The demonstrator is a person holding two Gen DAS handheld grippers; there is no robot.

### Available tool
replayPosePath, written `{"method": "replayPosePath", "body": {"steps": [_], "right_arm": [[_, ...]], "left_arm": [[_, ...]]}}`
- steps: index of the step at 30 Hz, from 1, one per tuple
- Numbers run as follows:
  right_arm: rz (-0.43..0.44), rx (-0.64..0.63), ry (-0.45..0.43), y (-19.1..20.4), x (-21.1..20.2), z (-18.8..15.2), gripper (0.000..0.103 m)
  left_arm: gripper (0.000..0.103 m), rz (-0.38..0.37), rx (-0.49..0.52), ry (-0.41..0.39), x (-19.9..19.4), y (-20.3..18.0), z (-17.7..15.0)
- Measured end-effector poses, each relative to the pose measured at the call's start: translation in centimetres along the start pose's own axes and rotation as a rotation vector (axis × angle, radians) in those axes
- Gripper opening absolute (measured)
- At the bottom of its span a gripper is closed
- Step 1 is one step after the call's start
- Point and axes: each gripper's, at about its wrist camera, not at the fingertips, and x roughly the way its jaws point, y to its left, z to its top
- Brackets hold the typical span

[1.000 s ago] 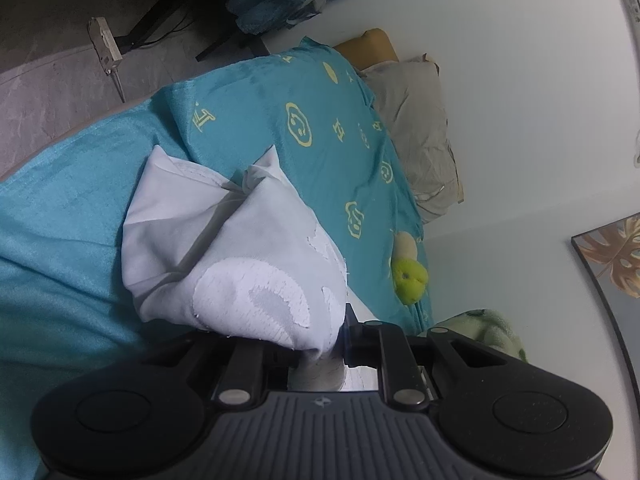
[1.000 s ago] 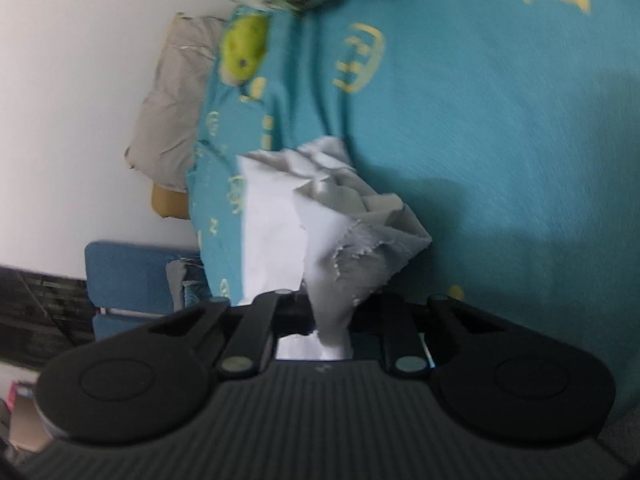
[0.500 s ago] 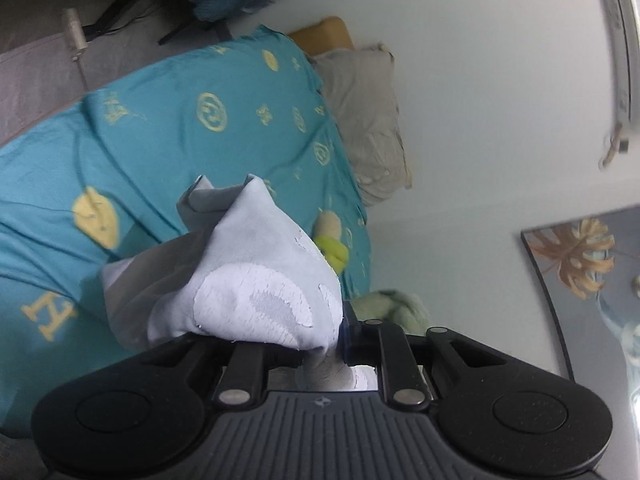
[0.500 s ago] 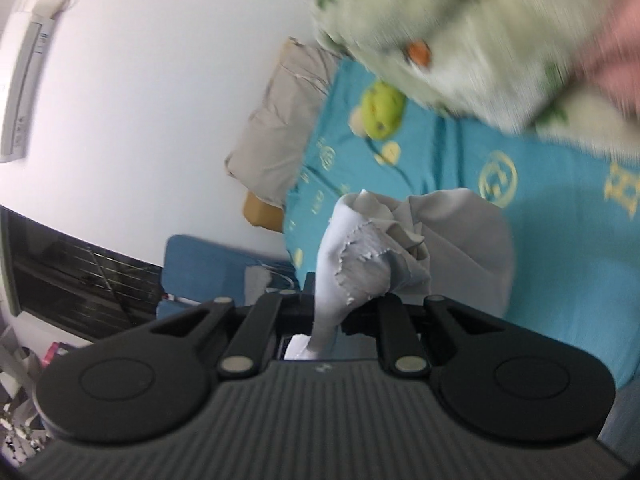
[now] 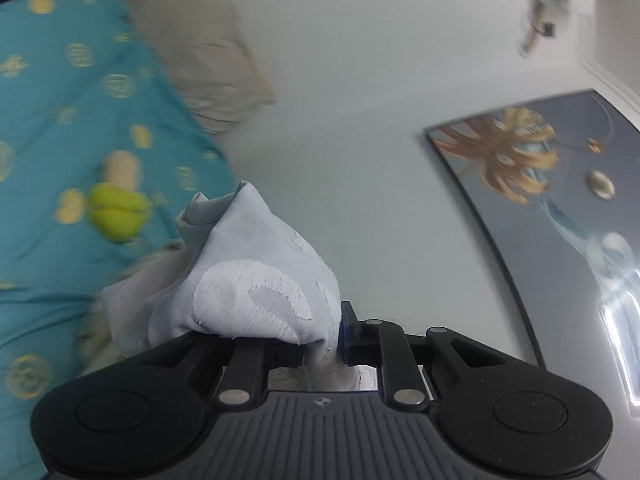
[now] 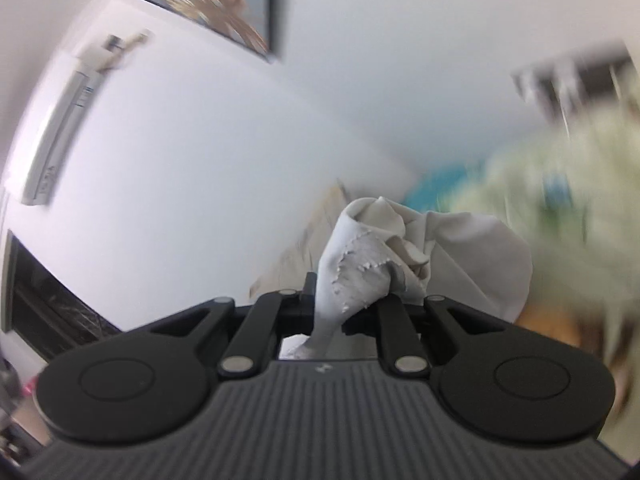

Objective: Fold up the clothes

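a pale grey-white garment (image 5: 256, 280) is clamped between the jaws of the left gripper (image 5: 324, 340), with a cracked white print showing on the bunched cloth just above the fingers. the rest of the garment is draped to the left and is held up off the bed (image 5: 72, 128), which is covered in a teal sheet with yellow motifs. a yellow-green soft toy (image 5: 116, 212) is seen lying on the sheet, and a beige pillow (image 5: 200, 52) is seen at the bed's head against the white wall (image 5: 360, 80). a framed picture (image 5: 540, 184) of a golden leaf is hung on that wall.

in the right wrist view, the same garment (image 6: 372, 256) is gripped by the right gripper (image 6: 332, 312), its jaws closed on a twisted, frayed fold that is pulled down between them. behind it, a blurred pale green blanket (image 6: 560, 208) is seen at the right, and an air conditioner (image 6: 60, 128) is mounted high on the wall at the left. no containers are visible in either view.
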Motion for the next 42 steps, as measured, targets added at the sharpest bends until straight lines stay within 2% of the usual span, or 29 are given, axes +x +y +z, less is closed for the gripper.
{"method": "replayPosePath", "body": {"steps": [2,4,7,9,11,15,20,21,25,27,29,31,36,37,39,40,41,42], "right_arm": [[0.017,-0.052,-0.069,-0.8,-0.7,2.5,0.013],[0.008,-0.104,-0.129,-2.3,-1.4,3.7,0.013],[-0.038,-0.08,-0.158,-7.2,-2.0,3.1,0.013],[-0.115,-0.029,-0.142,-11.3,-2.4,1.8,0.013],[-0.167,0.02,-0.119,-14.9,-3.3,0.0,0.013],[-0.19,0.042,-0.063,-19.2,-5.5,-4.1,0.013],[-0.254,0.098,-0.016,-20.0,-5.8,-6.9,0.015],[-0.281,0.129,0.002,-19.9,-5.7,-7.0,0.015],[-0.385,0.22,0.07,-18.6,-6.6,-6.2,0.019],[-0.432,0.181,0.09,-17.0,-7.7,-5.8,0.019],[-0.461,0.117,0.102,-15.3,-9.2,-5.7,0.019],[-0.472,0.04,0.109,-13.3,-10.8,-5.5,0.019],[-0.44,-0.166,0.097,-7.6,-15.1,-6.2,0.019],[-0.429,-0.205,0.093,-6.4,-16.0,-6.4,0.022],[-0.402,-0.284,0.076,-3.8,-17.8,-7.2,0.049],[-0.383,-0.321,0.061,-2.7,-18.7,-7.7,0.071],[-0.36,-0.355,0.038,-1.6,-19.6,-8.2,0.087],[-0.342,-0.39,0.017,-0.6,-20.4,-8.9,0.086]], "left_arm": [[0.018,-0.049,0.044,0.018,4.2,-2.1,-1.5],[0.019,-0.069,0.106,0.038,7.6,-2.4,-3.7],[0.019,-0.04,0.181,0.095,12.6,1.1,-7.2],[0.019,-0.003,0.214,0.171,15.0,4.7,-9.3],[0.019,0.003,0.248,0.223,15.1,8.0,-11.4],[0.025,0.017,0.299,0.242,14.0,10.9,-13.9],[0.033,0.096,0.402,0.245,12.5,10.5,-15.4],[0.037,0.127,0.435,0.251,12.3,9.9,-15.5],[0.07,0.215,0.562,0.272,9.0,7.7,-15.2],[0.084,0.227,0.612,0.251,6.9,6.2,-14.9],[0.089,0.222,0.666,0.227,5.0,4.1,-15.0],[0.101,0.216,0.721,0.206,2.8,1.9,-15.4],[0.103,0.216,0.858,0.128,-5.0,-3.8,-18.0],[0.103,0.217,0.886,0.111,-6.4,-4.6,-18.6],[0.103,0.214,0.946,0.085,-8.9,-6.3,-20.0],[0.103,0.215,0.977,0.073,-10.0,-6.9,-20.6],[0.103,0.216,1.007,0.057,-11.1,-7.5,-21.3],[0.103,0.219,1.03,0.039,-12.2,-7.9,-21.9]]}}
